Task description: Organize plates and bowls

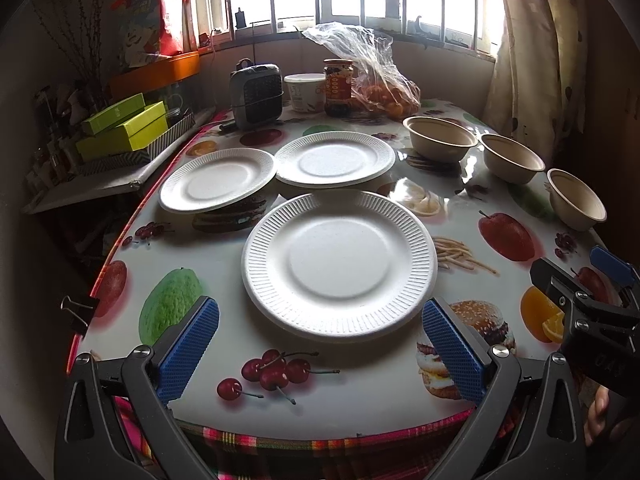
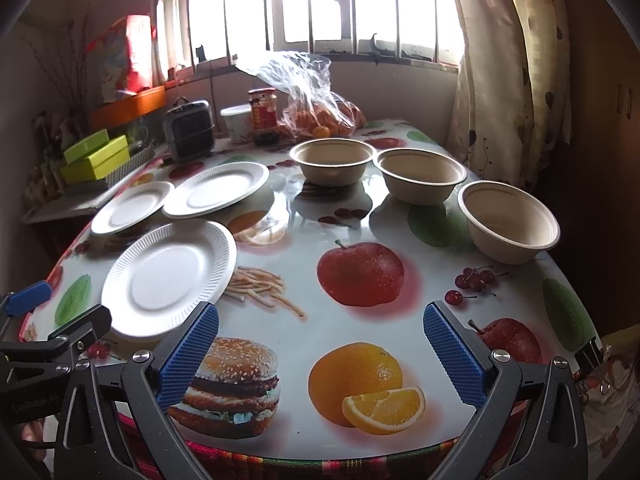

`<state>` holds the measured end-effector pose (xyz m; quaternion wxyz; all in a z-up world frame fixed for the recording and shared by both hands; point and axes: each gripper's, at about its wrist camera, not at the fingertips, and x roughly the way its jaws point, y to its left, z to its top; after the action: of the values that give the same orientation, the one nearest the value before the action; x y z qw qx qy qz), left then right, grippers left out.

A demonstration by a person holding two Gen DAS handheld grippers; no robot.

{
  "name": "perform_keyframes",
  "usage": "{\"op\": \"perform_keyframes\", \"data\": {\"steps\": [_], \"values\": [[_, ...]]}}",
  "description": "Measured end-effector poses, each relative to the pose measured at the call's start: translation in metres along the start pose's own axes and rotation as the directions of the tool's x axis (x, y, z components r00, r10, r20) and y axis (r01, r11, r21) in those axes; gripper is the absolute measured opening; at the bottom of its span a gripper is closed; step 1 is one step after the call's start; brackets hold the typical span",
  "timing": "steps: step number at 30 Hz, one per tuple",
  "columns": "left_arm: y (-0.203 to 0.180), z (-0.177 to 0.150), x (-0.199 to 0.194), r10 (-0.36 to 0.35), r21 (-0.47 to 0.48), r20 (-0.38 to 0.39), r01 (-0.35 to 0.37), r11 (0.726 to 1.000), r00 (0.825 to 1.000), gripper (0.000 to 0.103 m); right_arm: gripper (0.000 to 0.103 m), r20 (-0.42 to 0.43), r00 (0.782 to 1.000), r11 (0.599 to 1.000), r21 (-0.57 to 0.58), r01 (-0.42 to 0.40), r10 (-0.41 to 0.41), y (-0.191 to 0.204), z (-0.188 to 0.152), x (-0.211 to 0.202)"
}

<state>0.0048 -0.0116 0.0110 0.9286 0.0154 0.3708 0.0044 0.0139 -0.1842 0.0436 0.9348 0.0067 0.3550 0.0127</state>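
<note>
Three white paper plates lie on the fruit-print table: a near plate point(image 1: 339, 265) point(image 2: 170, 278), a far left plate point(image 1: 218, 179) point(image 2: 132, 207) and a far middle plate point(image 1: 335, 157) point(image 2: 217, 188). Three beige bowls stand in a row at the right: the back bowl point(image 1: 439, 137) point(image 2: 331, 160), the middle bowl point(image 1: 512, 157) point(image 2: 420, 175) and the near bowl point(image 1: 576, 198) point(image 2: 508, 221). My left gripper point(image 1: 320, 354) is open just short of the near plate, empty. My right gripper point(image 2: 320, 354) is open over the table's front edge, empty, well short of the bowls.
At the table's far end stand a small grey heater point(image 1: 256, 94), a white tub point(image 1: 306, 92), a jar point(image 1: 338, 86) and a plastic bag of oranges point(image 1: 380, 92). Green boxes point(image 1: 124, 126) sit on a shelf to the left. A curtain point(image 1: 532, 52) hangs at the right.
</note>
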Motion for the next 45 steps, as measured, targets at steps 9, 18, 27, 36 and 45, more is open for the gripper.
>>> {"op": "perform_keyframes", "data": {"steps": [9, 18, 27, 36, 45], "values": [[0.0006, 0.0027, -0.0008, -0.007, -0.005, 0.006, 0.007, 1.0, 1.0, 0.102, 0.103, -0.002, 1.0, 1.0, 0.0, 0.002, -0.002, -0.0006, 0.005, -0.0005], [0.0014, 0.0028, -0.0003, 0.001, -0.012, 0.008, -0.001, 1.0, 1.0, 0.102, 0.103, 0.0, 1.0, 1.0, -0.003, 0.003, -0.003, -0.0002, 0.0037, 0.0], [0.0056, 0.0024, -0.0003, 0.0, -0.027, 0.009, 0.001, 1.0, 1.0, 0.102, 0.103, 0.001, 1.0, 1.0, -0.004, 0.005, -0.005, 0.0004, 0.0032, 0.0], [0.0059, 0.0029, -0.001, 0.003, -0.025, 0.012, -0.002, 1.0, 1.0, 0.102, 0.103, 0.002, 1.0, 1.0, -0.006, 0.007, -0.007, 0.0002, 0.0032, -0.0004], [0.0059, 0.0031, -0.0017, 0.003, -0.024, 0.014, -0.003, 1.0, 1.0, 0.102, 0.103, 0.003, 1.0, 1.0, -0.006, 0.005, -0.005, 0.0001, 0.0033, -0.0007]]}}
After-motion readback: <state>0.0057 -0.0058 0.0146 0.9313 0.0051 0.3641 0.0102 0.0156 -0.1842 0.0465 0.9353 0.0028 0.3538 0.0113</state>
